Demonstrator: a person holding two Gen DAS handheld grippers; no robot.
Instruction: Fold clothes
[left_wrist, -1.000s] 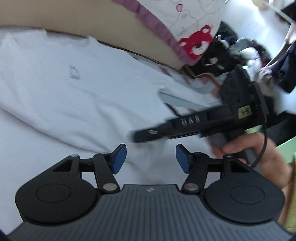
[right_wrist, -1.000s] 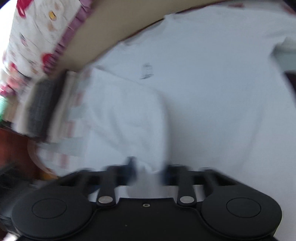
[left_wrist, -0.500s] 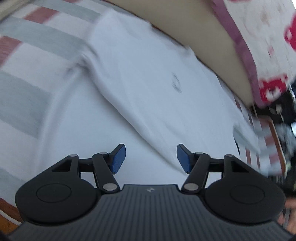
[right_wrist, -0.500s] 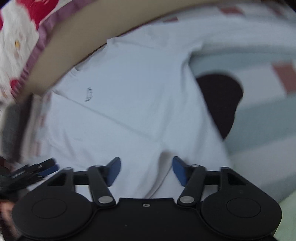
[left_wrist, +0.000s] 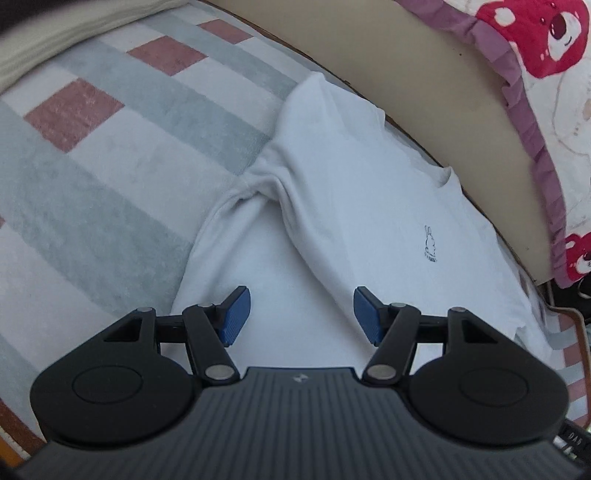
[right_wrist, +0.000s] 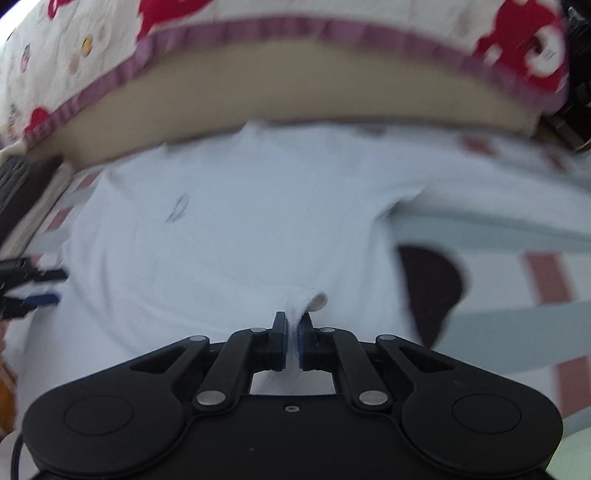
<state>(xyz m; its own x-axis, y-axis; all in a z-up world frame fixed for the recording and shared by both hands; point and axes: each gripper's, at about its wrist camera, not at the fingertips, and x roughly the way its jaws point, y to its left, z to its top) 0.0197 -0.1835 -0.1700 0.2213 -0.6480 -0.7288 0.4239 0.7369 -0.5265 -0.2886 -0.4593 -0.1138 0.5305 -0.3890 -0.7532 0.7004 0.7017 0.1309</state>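
A white T-shirt (left_wrist: 369, 206) with a small rabbit print (left_wrist: 429, 240) lies spread on a striped blanket (left_wrist: 110, 155). One sleeve (left_wrist: 258, 184) is bunched at its left side. My left gripper (left_wrist: 301, 314) is open and empty, just above the shirt's lower part. In the right wrist view the same shirt (right_wrist: 240, 221) fills the middle. My right gripper (right_wrist: 291, 332) is shut on a pinch of the shirt's near edge. The left gripper's fingers (right_wrist: 33, 288) show at the far left of that view.
A tan cushion edge (left_wrist: 424, 92) and a quilt with red bear prints (left_wrist: 546, 44) run along the far side. A dark patch (right_wrist: 432, 291) lies on the blanket right of the shirt. Striped blanket surrounds the shirt.
My right gripper has gone from open to shut on the shirt's near edge. My left gripper has swung left over the bunched sleeve side and stays open.
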